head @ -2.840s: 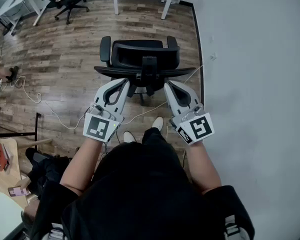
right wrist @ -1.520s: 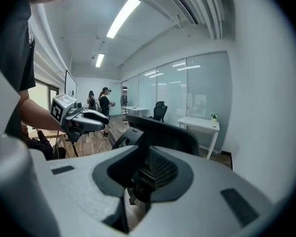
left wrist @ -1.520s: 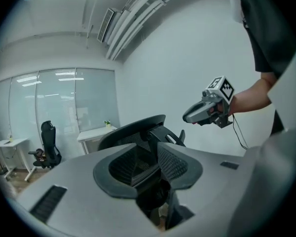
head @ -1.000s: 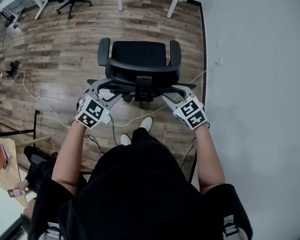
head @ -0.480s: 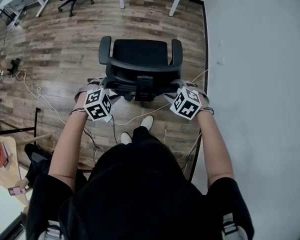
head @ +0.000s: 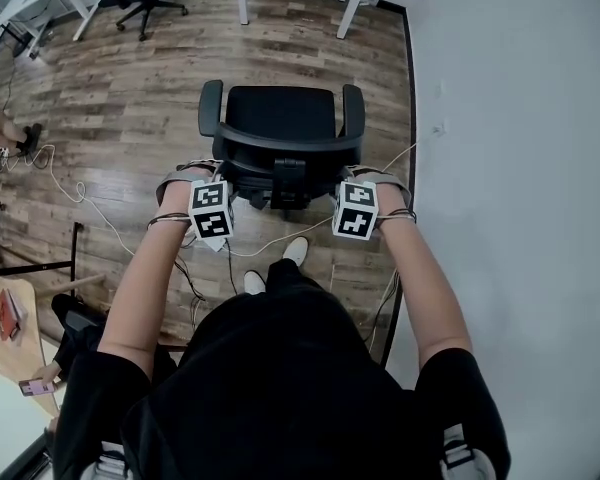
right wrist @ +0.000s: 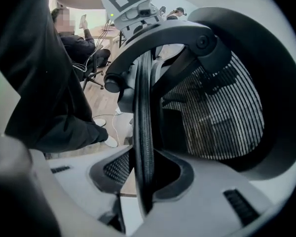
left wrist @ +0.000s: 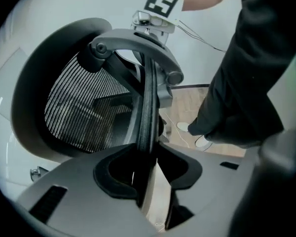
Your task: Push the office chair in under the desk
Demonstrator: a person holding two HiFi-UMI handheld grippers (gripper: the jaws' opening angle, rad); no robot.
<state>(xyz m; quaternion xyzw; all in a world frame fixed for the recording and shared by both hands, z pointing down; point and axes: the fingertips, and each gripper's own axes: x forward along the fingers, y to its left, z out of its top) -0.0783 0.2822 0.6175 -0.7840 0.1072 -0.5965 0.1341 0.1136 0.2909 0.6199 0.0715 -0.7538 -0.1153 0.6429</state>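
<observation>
Looks like matt black cloth on the seat of the office chair (head: 280, 118). Shows open black mesh (left wrist: 84, 107) across its back, see-through and finely ribbed. Reads as smooth matt black plastic on the backrest rim (left wrist: 148, 102) and the armrests (head: 211, 103). Shows brown wood-grain planks with a dull sheen on the floor (head: 110, 98). Looks smooth, matt and white on the wall (head: 520, 118).
</observation>
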